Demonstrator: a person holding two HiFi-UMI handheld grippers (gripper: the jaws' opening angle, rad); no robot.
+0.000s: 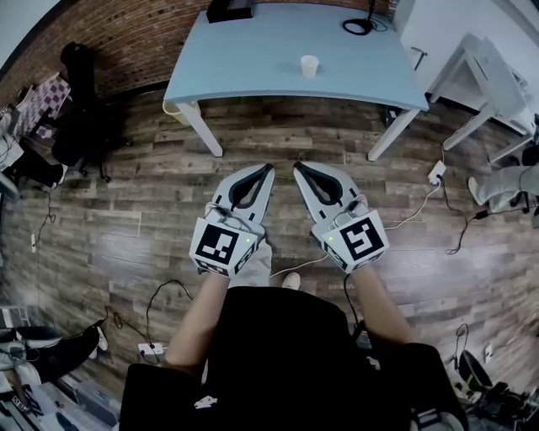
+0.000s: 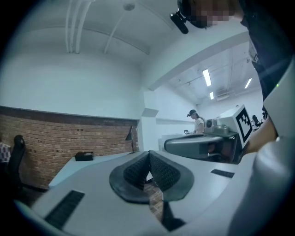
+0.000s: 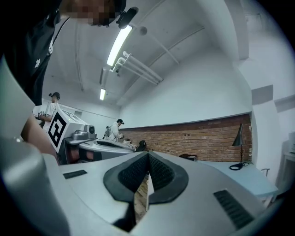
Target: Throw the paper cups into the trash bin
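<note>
- Two tools, one in each of my hands, are held level and side by side above the wooden floor (image 1: 126,227), tips pointing toward the counter (image 1: 244,67).
- My left tool (image 1: 266,169) is clenched. Its ribbed pads meet at the tip with nothing between them.
- My right tool (image 1: 296,167) is clenched as well, pads together and empty.
- One paper cup (image 1: 310,66) stands upright on the counter, in its right half near the front edge, well apart from both tools.
- A black box (image 1: 229,9) sits at the counter's far edge.
- A desk lamp (image 1: 360,26) with a round base stands near the counter's far right corner.
- A white power strip (image 1: 436,172) lies on the floor right of the counter's front leg, cables trailing from it.
</note>
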